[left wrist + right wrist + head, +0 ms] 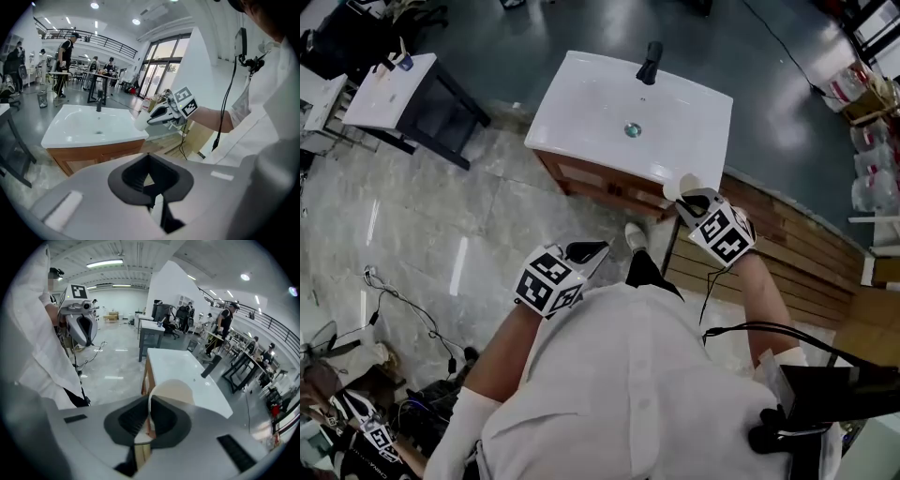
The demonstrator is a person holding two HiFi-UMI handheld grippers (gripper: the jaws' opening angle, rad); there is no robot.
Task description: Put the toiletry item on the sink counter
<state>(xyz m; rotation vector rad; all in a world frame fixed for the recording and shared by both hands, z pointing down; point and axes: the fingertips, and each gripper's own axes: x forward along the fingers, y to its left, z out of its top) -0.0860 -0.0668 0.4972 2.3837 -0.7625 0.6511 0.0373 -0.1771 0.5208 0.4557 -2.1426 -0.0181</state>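
Right gripper clamped on cream rounded toiletry item, centre-right, by white sink counter corner; left gripper lower centre, jaws together

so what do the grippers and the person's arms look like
The left gripper and right gripper are alike: light grey bodies, black jaw pads, each with a cube of black-and-white square markers. The person wears a white short-sleeved shirt; a black cable runs by the right arm.

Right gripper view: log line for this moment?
right gripper shut on toiletry item | item at sink counter corner | left gripper shut, empty
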